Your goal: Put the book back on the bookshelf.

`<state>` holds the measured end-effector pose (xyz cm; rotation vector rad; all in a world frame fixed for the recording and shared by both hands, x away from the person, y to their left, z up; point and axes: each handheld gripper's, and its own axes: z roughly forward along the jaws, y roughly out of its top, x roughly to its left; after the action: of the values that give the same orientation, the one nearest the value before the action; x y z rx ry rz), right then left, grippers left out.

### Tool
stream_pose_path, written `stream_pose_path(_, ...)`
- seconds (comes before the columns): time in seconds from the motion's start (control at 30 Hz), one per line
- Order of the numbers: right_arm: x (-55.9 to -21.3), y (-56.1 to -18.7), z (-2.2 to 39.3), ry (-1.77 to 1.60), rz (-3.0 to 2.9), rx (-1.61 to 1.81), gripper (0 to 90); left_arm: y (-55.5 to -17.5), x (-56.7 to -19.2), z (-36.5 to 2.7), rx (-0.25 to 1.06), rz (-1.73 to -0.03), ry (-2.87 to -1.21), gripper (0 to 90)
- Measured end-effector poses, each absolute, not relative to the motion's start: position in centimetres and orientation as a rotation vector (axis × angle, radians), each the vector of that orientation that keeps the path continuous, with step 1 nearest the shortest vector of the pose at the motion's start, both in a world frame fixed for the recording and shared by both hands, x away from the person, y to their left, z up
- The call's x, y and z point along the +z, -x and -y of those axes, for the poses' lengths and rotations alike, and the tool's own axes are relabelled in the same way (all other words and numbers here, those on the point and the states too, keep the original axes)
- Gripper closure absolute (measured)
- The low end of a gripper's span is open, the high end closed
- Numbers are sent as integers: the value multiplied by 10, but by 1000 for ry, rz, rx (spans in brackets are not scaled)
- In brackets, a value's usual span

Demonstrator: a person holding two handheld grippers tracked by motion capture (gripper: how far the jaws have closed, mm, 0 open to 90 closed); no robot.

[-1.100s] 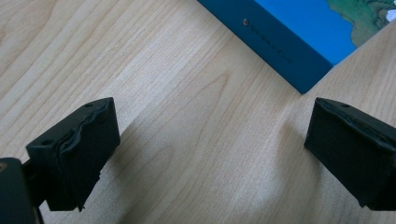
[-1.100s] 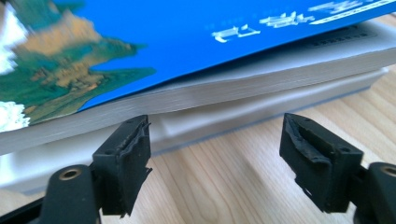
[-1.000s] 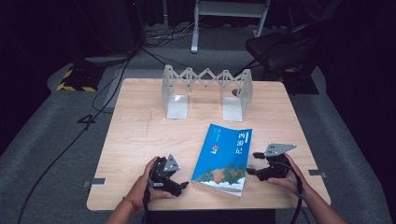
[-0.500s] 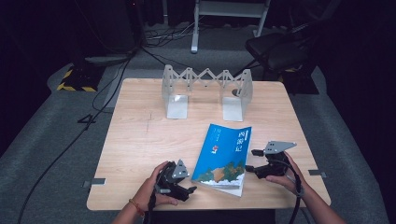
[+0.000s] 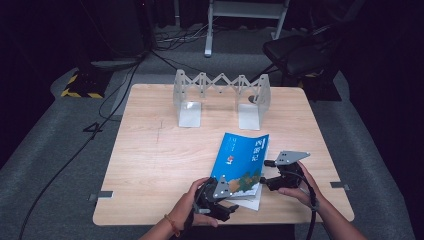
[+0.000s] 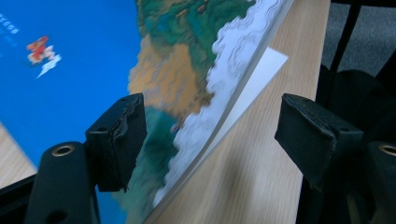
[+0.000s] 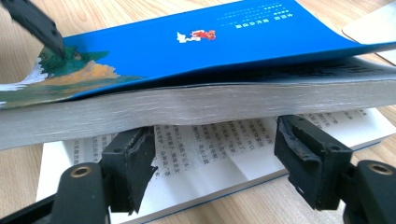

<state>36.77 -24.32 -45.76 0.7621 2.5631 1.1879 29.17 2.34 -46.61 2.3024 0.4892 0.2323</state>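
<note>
Scene: a person sat at a wooden table (image 5: 150, 165) with a gripper in each hand.
Book: a blue book (image 5: 241, 162) lay flat near the front edge, between the hands, its cover and most pages lifted off the bottom pages.
Left gripper: the left gripper (image 5: 226, 196) straddled the book's near corner; its jaws had just been closing, pads not yet pressing.
Right gripper: the right gripper (image 5: 267, 173) stood released, jaws under the lifted block of pages, clamping nothing.
Doing it well: probably close on the whole thickness, both sides together, so no loose pages sag.
Count: one book, one folding book rack (image 5: 222, 95), two grippers.
</note>
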Motion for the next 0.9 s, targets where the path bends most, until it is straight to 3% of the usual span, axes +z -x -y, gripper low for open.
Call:
stream_pose_path(0.17, -456, -367, 241, -764, -2555, 1190, 299, -293, -470, -10, 315, -536, -2278, 251)
stream_pose_path(0.33, -456, -367, 241, -773, -2547, 1197, 299, -294, -473, -11, 368, -585, -2243, 337)
stream_pose_path(0.5, -457, -367, 242, -780, -2546, 1207, 298, -292, -474, -12, 384, -578, -2248, 362)
stream_pose_path(0.7, -458, -368, 242, -786, -2540, 1231, 298, -287, -470, -16, 436, -469, -2256, 574)
stream_pose_path(0.9, -458, -369, 244, -813, -2536, 1261, 297, -284, -466, -20, 472, -440, -2242, 689)
